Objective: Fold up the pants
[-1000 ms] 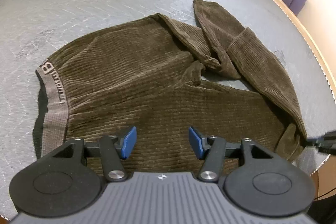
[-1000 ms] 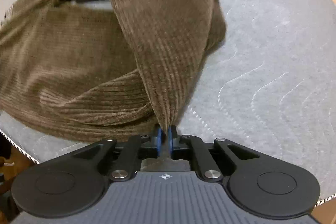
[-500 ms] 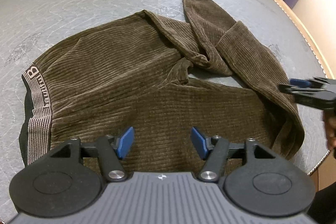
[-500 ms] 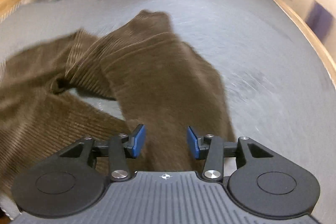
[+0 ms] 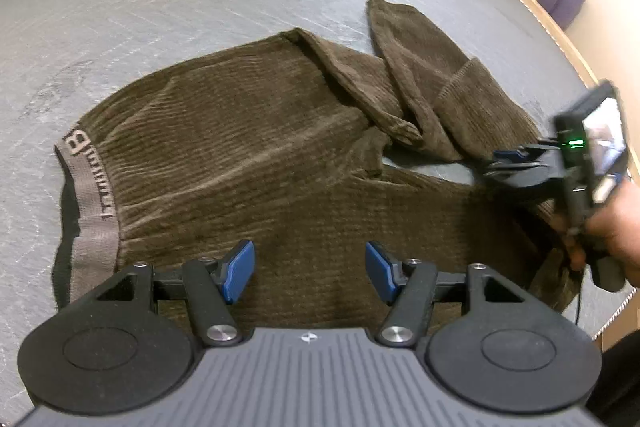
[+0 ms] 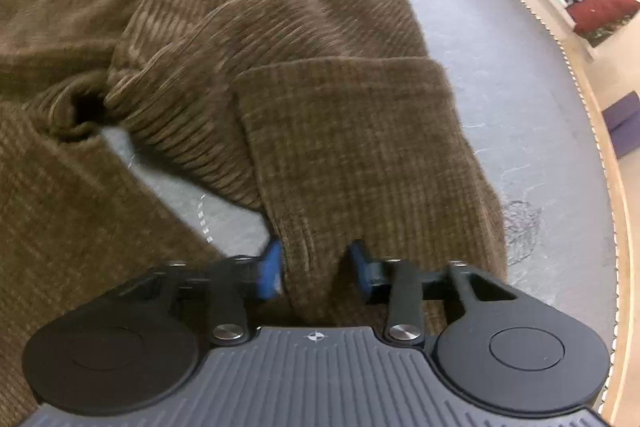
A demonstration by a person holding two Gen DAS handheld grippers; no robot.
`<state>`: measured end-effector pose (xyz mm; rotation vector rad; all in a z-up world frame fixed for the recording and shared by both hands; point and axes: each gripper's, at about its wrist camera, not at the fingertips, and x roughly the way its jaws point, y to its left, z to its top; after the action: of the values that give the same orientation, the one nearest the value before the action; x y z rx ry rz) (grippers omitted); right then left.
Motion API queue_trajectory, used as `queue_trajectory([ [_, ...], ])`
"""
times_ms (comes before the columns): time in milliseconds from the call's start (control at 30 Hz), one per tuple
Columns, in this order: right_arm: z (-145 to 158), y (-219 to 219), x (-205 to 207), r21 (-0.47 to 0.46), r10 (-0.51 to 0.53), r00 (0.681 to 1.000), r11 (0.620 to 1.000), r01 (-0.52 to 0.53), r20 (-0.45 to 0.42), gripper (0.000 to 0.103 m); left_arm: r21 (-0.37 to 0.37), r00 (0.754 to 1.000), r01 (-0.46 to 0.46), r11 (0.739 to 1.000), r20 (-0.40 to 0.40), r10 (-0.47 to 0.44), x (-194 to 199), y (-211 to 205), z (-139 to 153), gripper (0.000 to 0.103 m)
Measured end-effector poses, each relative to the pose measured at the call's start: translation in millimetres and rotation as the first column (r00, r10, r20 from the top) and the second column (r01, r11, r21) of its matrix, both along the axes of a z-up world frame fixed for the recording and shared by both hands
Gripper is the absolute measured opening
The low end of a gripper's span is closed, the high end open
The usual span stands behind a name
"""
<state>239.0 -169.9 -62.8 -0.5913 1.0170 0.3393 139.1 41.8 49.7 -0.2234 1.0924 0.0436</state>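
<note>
pants (image 5: 248, 147): brown corduroy, spread on the grey table (image 5: 180, 11), legs twisted over each other
left gripper (image 5: 307, 269): jaws wide apart, above the seat
right gripper (image 6: 316, 269): jaws apart, leg fabric bunched between

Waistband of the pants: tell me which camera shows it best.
The left wrist view. There the grey waistband runs down the left edge of the brown pants, its lettering visible, ahead of the open left gripper. The right wrist view shows only the pants legs and none of the waistband.
</note>
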Motion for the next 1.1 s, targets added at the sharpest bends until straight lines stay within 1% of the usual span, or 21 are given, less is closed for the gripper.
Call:
queue_trajectory([
  [33,6.0,-6.4,1.6,0.042,-0.015,1.000,0.999,0.015,0.001,0.006,-0.006,1.000,-0.009,1.000,-0.001,0.009,0.3,3.4,0.2,0.067],
  [100,23.8,-23.6,2.4,0.126,-0.057,0.998,0.991,0.053,0.030,0.007,-0.014,1.000,-0.020,1.000,0.001,0.020,0.4,7.5,1.8,0.067],
  [167,48.3,-54.9,1.4,0.239,-0.135,0.988,0.964,0.113,0.080,0.006,-0.015,1.000,-0.028,0.999,0.006,0.028,-0.6,9.4,4.2,0.067],
  [200,63.2,-78.7,1.0,0.321,-0.202,0.974,0.933,0.161,0.100,0.006,-0.018,0.999,-0.032,0.999,0.009,0.032,-1.5,9.3,5.0,0.067],
  [267,84.9,-126.0,-3.1,0.431,-0.329,0.936,0.868,0.248,0.124,0.006,-0.021,0.999,-0.030,0.999,0.010,0.030,-3.6,7.6,5.9,0.067],
  [333,100.1,-186.9,-11.1,0.532,-0.480,0.869,0.770,0.354,0.117,0.006,-0.016,1.000,-0.023,1.000,0.011,0.023,-6.3,4.3,7.1,0.067],
  [400,105.8,-249.7,-23.8,0.611,-0.620,0.780,0.652,0.449,0.087,0.006,-0.015,1.000,-0.013,1.000,0.014,0.013,-9.5,0.2,7.8,0.068],
  [433,104.6,-282.8,-31.6,0.634,-0.688,0.723,0.586,0.505,0.059,0.006,-0.013,1.000,-0.006,1.000,0.014,0.006,-10.9,-2.1,8.0,0.068],
  [467,101.9,-312.8,-39.7,0.646,-0.750,0.661,0.517,0.561,0.026,0.006,-0.009,1.000,0.000,1.000,0.015,0.000,-12.4,-4.4,7.9,0.068],
  [500,96.0,-348.0,-50.0,0.649,-0.816,0.578,0.429,0.628,-0.020,0.005,-0.004,1.000,0.007,1.000,0.014,-0.007,-13.8,-6.5,7.3,0.068],
  [533,88.7,-374.9,-59.5,0.636,-0.860,0.506,0.356,0.685,-0.064,0.005,0.002,1.000,0.013,1.000,0.013,-0.013,-14.8,-8.3,6.9,0.068],
  [600,62.0,-425.9,-76.9,0.557,-0.923,0.345,0.199,0.807,-0.171,0.005,0.014,1.000,0.023,1.000,0.007,-0.024,-15.9,-11.3,4.9,0.069],
  [633,44.0,-447.1,-84.7,0.486,-0.937,0.266,0.127,0.865,-0.228,0.004,0.019,1.000,0.027,0.999,0.004,-0.027,-16.2,-11.8,3.6,0.069],
  [700,10.0,-479.0,-100.2,0.331,-0.939,0.129,0.018,0.944,-0.318,0.003,0.032,0.999,0.031,0.999,-0.006,-0.031,-15.3,-12.7,0.6,0.069],
  [733,-1.3,-489.5,-109.4,0.297,-0.933,0.077,-0.034,0.954,-0.351,0.000,0.036,0.999,0.032,0.999,-0.010,-0.031,-14.8,-12.6,-1.0,0.069],
  [767,-5.6,-499.2,-119.9,0.292,-0.930,0.040,-0.074,0.953,-0.366,0.000,0.040,0.999,0.031,0.999,-0.015,-0.030,-14.0,-13.1,-2.8,0.069],
  [800,-6.6,-504.1,-122.9,0.290,-0.937,0.024,-0.084,0.953,-0.350,0.000,0.042,0.999,0.029,0.999,-0.019,-0.028,-13.1,-13.1,-4.5,0.069],
  [900,2.3,-503.1,-112.1,0.286,-0.969,0.047,-0.026,0.958,-0.244,0.000,0.043,0.999,0.027,0.999,-0.028,-0.025,-9.7,-15.2,-7.2,0.070],
  [967,14.3,-503.5,-112.7,0.369,-0.969,0.073,-0.020,0.929,-0.237,0.004,0.050,0.999,0.036,0.998,-0.026,-0.035,-7.9,-19.0,-7.9,0.071],
  [1033,21.5,-498.1,-108.1,0.491,-0.949,0.161,0.007,0.871,-0.272,0.005,0.056,0.999,0.043,0.997,-0.031,-0.041,-6.2,-22.9,-10.0,0.071],
  [1100,25.2,-485.0,-96.0,0.585,-0.910,0.270,0.038,0.810,-0.314,0.015,0.055,0.998,0.047,0.997,-0.039,-0.045,-4.5,-25.6,-12.7,0.071],
])
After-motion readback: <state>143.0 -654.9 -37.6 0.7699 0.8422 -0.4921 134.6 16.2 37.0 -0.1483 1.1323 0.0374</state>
